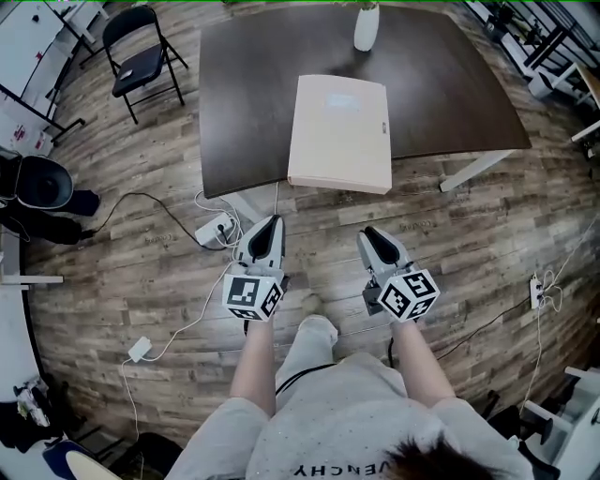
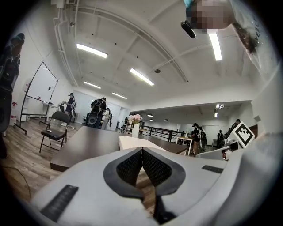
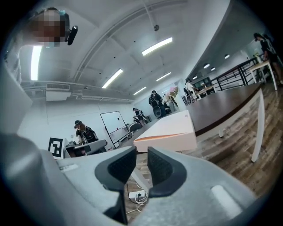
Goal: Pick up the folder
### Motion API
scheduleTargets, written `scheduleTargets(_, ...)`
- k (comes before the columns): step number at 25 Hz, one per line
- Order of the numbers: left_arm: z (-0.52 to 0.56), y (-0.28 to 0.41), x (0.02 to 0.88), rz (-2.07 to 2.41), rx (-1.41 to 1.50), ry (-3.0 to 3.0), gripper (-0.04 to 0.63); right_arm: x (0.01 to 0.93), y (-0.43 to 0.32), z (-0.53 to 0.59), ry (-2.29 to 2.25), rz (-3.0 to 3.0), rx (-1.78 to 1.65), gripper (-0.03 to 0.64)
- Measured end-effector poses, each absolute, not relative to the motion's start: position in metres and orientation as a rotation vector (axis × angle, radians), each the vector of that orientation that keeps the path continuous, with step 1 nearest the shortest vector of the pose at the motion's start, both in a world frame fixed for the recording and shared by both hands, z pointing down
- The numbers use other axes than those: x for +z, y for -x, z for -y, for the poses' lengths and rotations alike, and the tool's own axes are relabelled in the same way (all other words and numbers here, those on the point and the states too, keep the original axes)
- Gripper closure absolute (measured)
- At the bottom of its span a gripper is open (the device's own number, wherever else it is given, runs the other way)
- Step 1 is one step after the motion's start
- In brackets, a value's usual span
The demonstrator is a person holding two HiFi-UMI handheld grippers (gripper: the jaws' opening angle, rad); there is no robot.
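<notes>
The folder [image 1: 339, 133] is a thick beige box file lying flat on the dark table [image 1: 244, 84], its near end hanging a little over the front edge. Both grippers hover over the floor short of that edge, pointing toward it. My left gripper [image 1: 273, 221] is below the folder's left corner, its pads touching at the tips with nothing between them [image 2: 142, 150]. To the right, my right gripper [image 1: 368, 232] shows a narrow gap between its pads and holds nothing [image 3: 141, 152]. The folder [image 3: 170, 128] appears ahead in the right gripper view and as a pale slab [image 2: 132, 142] in the left gripper view.
A white vase [image 1: 367, 26] stands at the table's far edge. A black folding chair [image 1: 141, 61] is left of the table. A power strip [image 1: 214, 228] with cables lies on the wood floor by my left gripper. A white table leg [image 1: 478, 169] slants at the right.
</notes>
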State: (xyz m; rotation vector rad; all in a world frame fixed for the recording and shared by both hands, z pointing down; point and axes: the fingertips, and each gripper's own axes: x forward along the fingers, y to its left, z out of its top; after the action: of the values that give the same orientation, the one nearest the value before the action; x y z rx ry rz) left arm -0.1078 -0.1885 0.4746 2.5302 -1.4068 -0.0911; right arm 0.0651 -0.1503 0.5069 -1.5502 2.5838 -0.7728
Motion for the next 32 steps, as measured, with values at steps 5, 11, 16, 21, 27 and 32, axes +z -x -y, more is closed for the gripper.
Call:
scheduleTargets(5, 0.209, 0.096, 0.492, 1.346, -0.082, -2.563, 0.597, 0.534, -0.061, 0.181, 1.521, -2.387, -0.953, 0.517)
scheduleTargets(11, 0.229, 0.087, 0.505, 1.347, -0.107, -2.553, 0.597, 0.553, -0.058, 0.216, 1.394, -2.090, -1.159, 0.424)
scheduleTargets(16, 0.244, 0.074, 0.522, 1.356, -0.085, -2.533, 0.597, 0.562, -0.052, 0.243, 1.265, -1.944, -1.237, 0.340)
scheduleTargets(21, 0.266, 0.081, 0.533, 1.380, -0.079, -2.495, 0.597, 0.570, -0.046, 0.279, 1.208, -1.833, -1.267, 0.265)
scheduleTargets(27, 0.277, 0.084, 0.544, 1.405, -0.067, -2.450, 0.597, 0.590, -0.049, 0.298, 1.169, -1.632, -1.357, 0.205)
scheduleTargets(32, 0.285, 0.085, 0.551, 1.410, -0.052, -2.428, 0.597, 0.594, -0.049, 0.315, 1.140, -1.575, -1.351, 0.186)
